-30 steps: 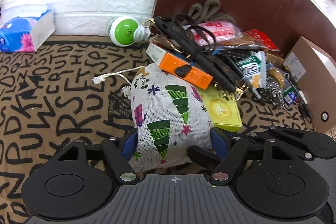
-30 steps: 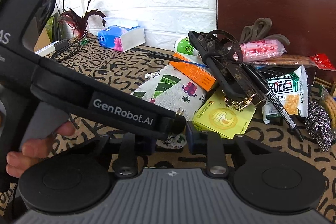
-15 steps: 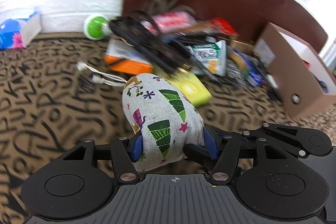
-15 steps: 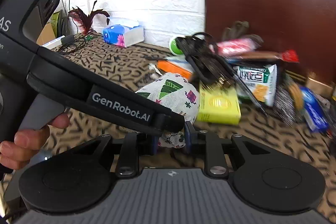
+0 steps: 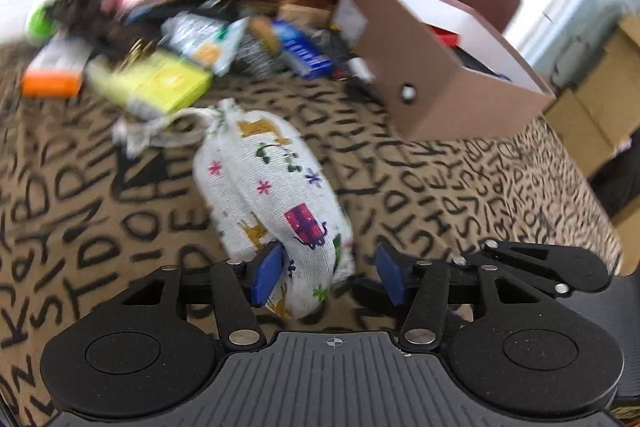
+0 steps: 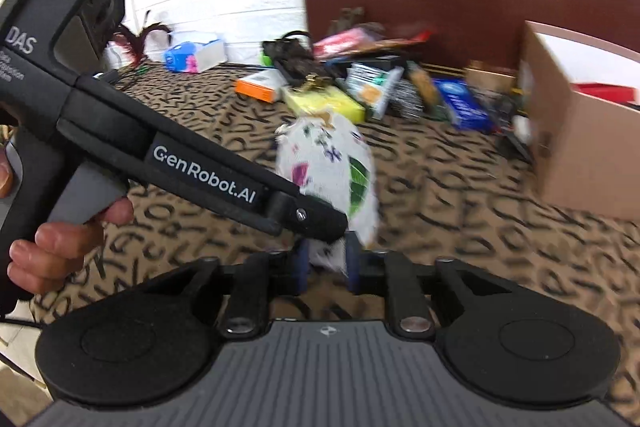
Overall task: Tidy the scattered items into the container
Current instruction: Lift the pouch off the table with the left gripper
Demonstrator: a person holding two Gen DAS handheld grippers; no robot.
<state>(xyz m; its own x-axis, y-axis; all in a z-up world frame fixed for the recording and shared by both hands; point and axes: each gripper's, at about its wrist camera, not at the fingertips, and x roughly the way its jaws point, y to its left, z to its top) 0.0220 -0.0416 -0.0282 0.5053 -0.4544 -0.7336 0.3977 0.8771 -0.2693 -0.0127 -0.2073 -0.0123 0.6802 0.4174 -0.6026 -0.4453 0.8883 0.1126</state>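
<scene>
Left wrist view: the pouch [image 5: 276,203] hangs above the lettered tabletop [image 5: 460,195], between the blue pads [image 5: 267,277] of the left hand-held gripper [image 5: 328,277]. Its jaws are opening: one pad touches the cloth, the other stands clear. In the right wrist view, the right hand-held gripper [image 6: 326,261] is pinched shut on the pouch's lower edge [image 6: 328,163]. The box [image 5: 440,67] stands well apart at the right, clutter [image 5: 180,43] heaped beside it.
</scene>
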